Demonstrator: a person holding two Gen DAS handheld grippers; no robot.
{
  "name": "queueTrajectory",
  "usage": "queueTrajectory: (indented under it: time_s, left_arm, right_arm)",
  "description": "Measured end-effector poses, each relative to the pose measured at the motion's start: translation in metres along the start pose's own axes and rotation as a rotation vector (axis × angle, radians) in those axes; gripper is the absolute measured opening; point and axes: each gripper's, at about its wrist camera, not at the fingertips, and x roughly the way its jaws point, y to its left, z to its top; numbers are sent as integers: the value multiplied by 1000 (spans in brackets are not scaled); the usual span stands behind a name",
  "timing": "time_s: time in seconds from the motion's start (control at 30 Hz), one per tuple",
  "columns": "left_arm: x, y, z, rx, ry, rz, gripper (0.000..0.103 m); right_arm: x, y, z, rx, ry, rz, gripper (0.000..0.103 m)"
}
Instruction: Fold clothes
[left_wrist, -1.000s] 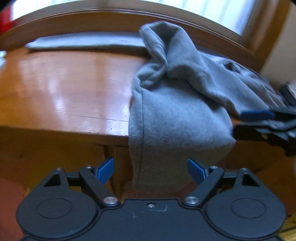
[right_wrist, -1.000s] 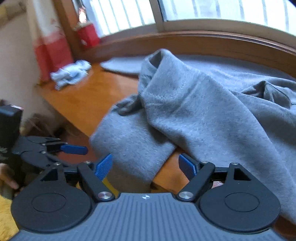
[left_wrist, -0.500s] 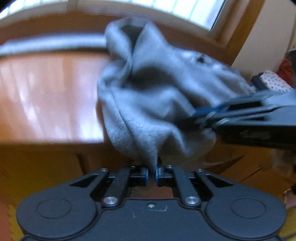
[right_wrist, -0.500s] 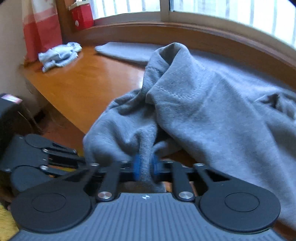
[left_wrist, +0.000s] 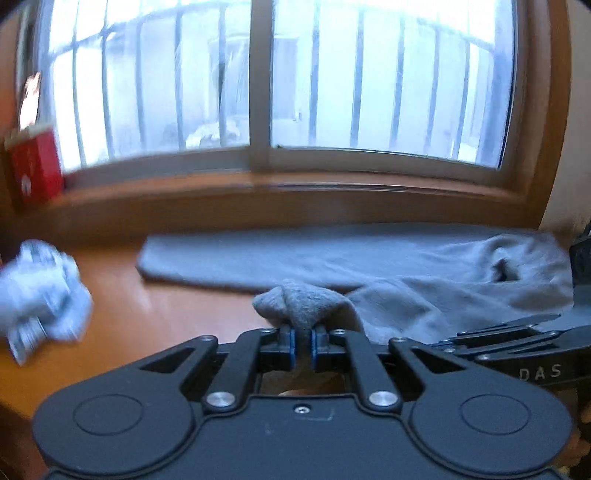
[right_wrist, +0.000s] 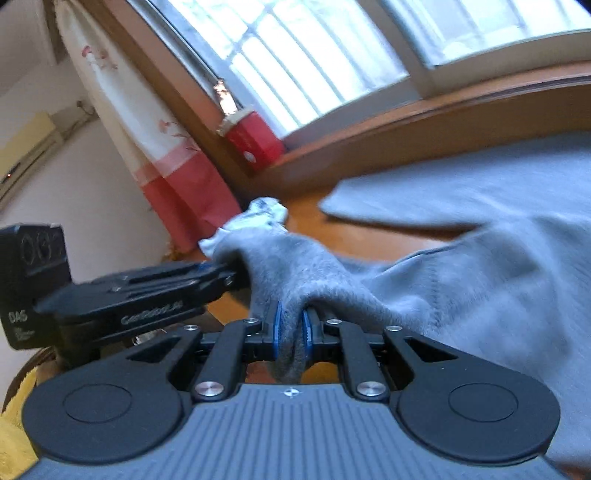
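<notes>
Grey fleece garment (left_wrist: 424, 291) is lying spread over the wooden desk (left_wrist: 155, 317) below the window (left_wrist: 280, 81). Left tongs (left_wrist: 303, 343) are clamping a bunched fold of its near edge, and right tongs (right_wrist: 291, 332) are pinching another fold just beside them. A white crumpled cloth (left_wrist: 40, 295) is resting on the desk, well apart from the garment, under a red box (left_wrist: 35, 168).

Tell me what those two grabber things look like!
Both are black. The left gripper and right gripper have blue pads on their fingers, silver screws and two round discs. The right one's body is ribbed grey. White "DAS" lettering marks each one's side.
</notes>
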Motion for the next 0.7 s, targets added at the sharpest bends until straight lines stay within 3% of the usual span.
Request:
queueTrajectory:
  time_s: [0.13,0.17,0.2,0.27,0.3,0.37,0.47,0.57,0.7]
  left_arm:
    - [20,60,8,151,44,-9,18]
    - [22,80,8,173,57,0,23]
    - [25,97,9,189,68,11,27]
    - [33,127,14,193,78,39,36]
    - [36,138,17,184,76,43,38]
    - [41,157,20,152,74,43,53]
    - [45,174,15,110,83,39,58]
    - [45,181,5,80,99,48,66]
    - [44,191,-8,43,121,65,71]
  right_arm:
    - [51,5,0,66,-28,-36,17]
    - [63,4,-3,108,-29,-53,22]
    - [75,2,-7,148,-24,-65,33]
    - [94,0,-15,204,2,-124,50]
    - [99,1,-18,214,10,-168,51]
    - [102,7,-19,195,10,-261,53]
    - [100,26,-10,48,0,-331,65]
    - [119,46,2,-186,56,-369,81]
    - [163,58,0,-358,148,-371,81]
